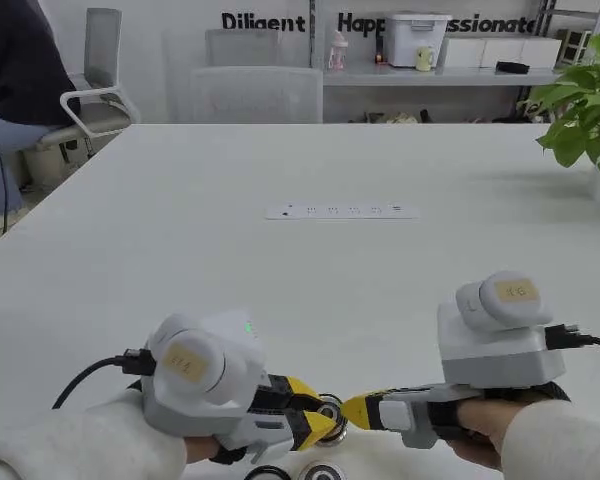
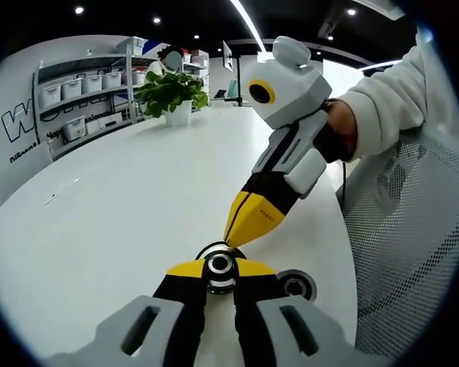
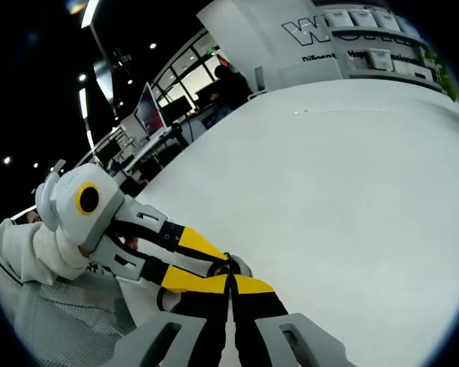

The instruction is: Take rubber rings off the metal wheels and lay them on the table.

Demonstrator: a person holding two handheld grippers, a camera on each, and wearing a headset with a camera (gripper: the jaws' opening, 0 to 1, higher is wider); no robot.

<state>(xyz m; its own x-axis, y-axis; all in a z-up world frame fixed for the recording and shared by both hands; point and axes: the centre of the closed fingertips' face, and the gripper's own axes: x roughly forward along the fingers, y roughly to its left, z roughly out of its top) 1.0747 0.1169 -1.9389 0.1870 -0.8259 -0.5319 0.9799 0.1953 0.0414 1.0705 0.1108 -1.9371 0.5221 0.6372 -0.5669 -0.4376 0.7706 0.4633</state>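
Second wheel [image 2: 297, 284] and loose black ring [image 1: 270, 472] lie close by. Left gripper [image 2: 219, 267] clamps metal wheel [image 2: 219, 262], rubber ring [image 2: 212, 248] still on. Right gripper [image 2: 229, 240] jaws pressed together at ring's edge.

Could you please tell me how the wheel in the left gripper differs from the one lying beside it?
The held wheel is clamped in the left gripper; the loose wheel lies free on the table. The right gripper pinches the held wheel's rubber ring; no jaws hold the loose wheel. Both are round metal.
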